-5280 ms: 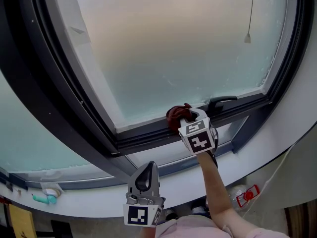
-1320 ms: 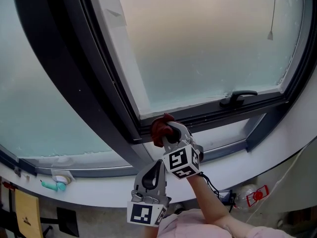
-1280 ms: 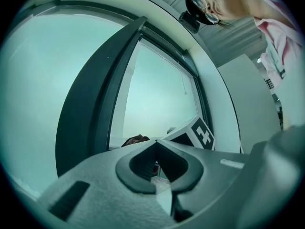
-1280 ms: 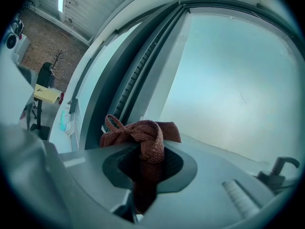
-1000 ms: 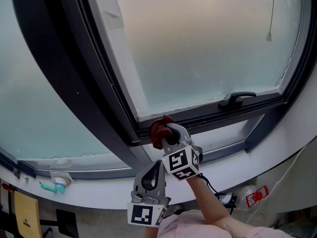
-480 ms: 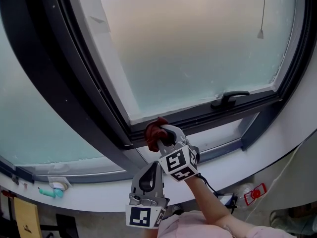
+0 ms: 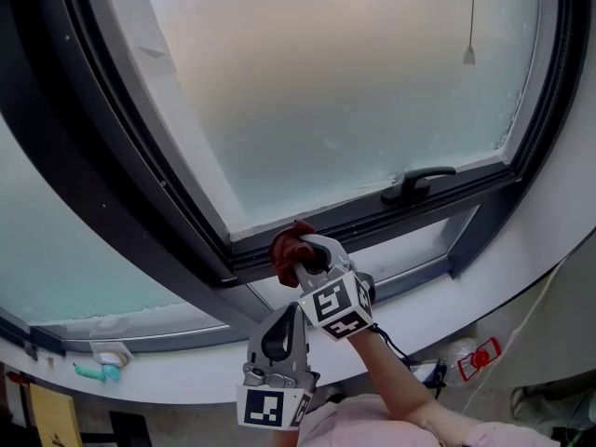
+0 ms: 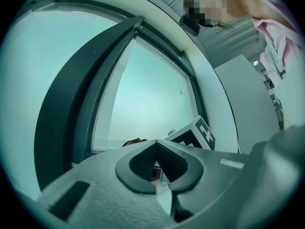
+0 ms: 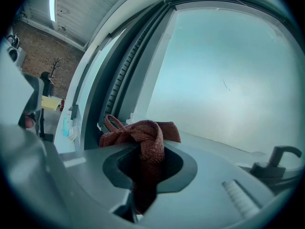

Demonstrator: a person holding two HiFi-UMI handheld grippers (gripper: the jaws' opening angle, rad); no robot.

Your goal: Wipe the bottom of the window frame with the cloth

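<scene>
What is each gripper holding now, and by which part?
The right gripper pinches the red cloth by a bunched fold, the rest bulging past its jaws. The left gripper holds nothing, jaws together.

The cloth (image 7: 285, 247) sits on the bottom of the window frame (image 7: 372, 212), held in the right gripper (image 7: 305, 254). The handle (image 7: 416, 181) is farther right. The left gripper (image 7: 282, 317) is below them.

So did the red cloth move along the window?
Yes. The cloth has slid left along the bottom frame, farther from the black handle than before.
</scene>
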